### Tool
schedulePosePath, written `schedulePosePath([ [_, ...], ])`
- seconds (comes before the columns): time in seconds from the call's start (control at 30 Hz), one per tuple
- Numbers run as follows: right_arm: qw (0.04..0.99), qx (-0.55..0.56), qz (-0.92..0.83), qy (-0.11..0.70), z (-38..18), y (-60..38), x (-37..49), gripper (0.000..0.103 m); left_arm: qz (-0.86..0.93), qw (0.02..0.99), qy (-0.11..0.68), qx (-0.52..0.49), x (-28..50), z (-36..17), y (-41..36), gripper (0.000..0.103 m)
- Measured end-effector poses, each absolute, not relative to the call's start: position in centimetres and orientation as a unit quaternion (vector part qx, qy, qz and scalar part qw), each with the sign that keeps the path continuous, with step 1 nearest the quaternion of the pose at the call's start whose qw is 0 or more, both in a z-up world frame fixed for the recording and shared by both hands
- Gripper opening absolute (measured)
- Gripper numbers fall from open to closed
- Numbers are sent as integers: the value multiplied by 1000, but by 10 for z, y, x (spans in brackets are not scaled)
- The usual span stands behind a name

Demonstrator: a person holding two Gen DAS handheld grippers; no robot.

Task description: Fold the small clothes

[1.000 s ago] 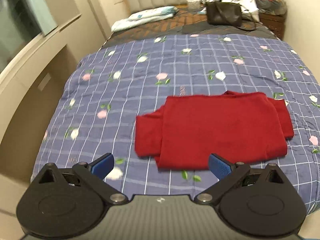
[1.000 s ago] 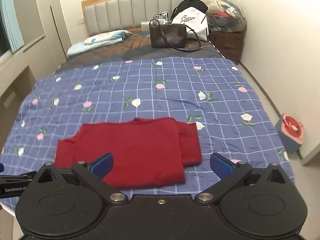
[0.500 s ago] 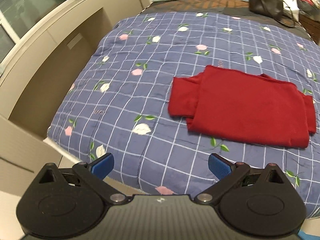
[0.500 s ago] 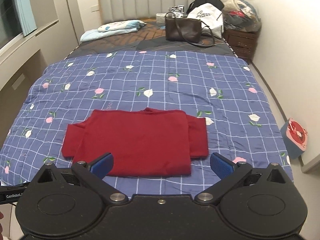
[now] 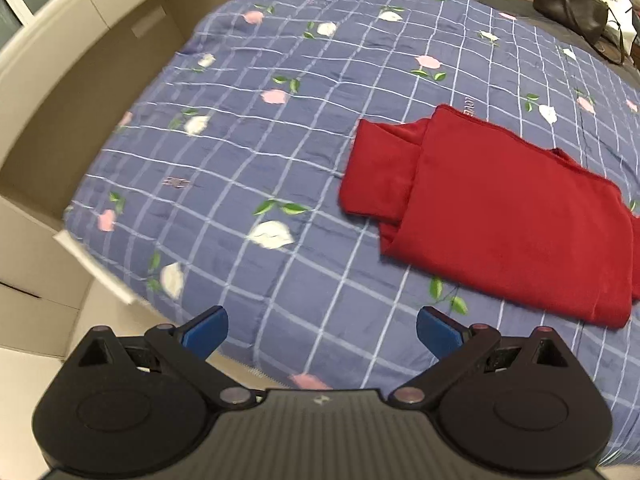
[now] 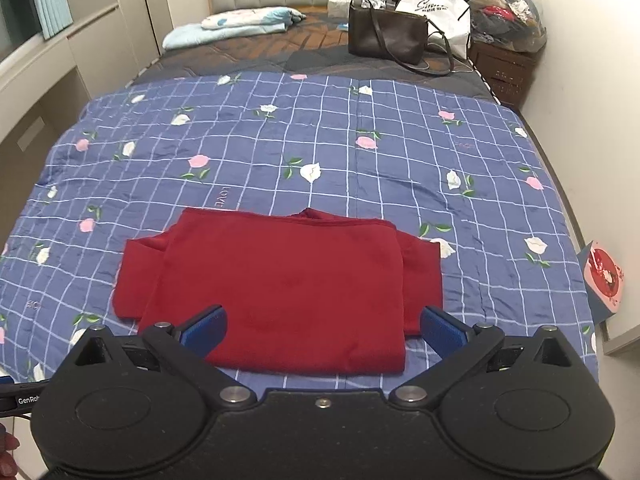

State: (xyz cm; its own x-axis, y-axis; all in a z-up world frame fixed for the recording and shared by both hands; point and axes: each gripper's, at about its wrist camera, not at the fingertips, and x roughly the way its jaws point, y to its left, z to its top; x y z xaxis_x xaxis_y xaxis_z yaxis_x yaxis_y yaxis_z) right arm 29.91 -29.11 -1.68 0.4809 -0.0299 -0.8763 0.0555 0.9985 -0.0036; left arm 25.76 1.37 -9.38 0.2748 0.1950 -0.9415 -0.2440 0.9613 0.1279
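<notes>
You can read "LOVE" stitched on the blue checked quilt [image 6: 320,152], just beyond the far edge of the red garment [image 6: 280,288]; the left wrist view shows the same word beside that edge. At the lower left of the right wrist view, a black part [image 6: 16,398] carries white letters "GenRob", cut off. The white bag [image 6: 436,12] at the headboard bears dark script, too small to read.

A plain deep-red garment [image 6: 280,280] is lying on a blue quilt [image 6: 360,152] showing white grid lines and pink and white flowers; a dark brown handbag [image 6: 384,36] is sitting beyond.
</notes>
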Motion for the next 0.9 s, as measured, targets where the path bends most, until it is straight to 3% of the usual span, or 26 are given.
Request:
schedulePosePath([
  [0.43,820,-10,-57,569,-71,-271,383,102,96,775,622,-55,351,-169,25,102],
  [0.9,789,-8,-73,611,-125,-255,412,102,74,759,646,-31,379,-236,36,102],
])
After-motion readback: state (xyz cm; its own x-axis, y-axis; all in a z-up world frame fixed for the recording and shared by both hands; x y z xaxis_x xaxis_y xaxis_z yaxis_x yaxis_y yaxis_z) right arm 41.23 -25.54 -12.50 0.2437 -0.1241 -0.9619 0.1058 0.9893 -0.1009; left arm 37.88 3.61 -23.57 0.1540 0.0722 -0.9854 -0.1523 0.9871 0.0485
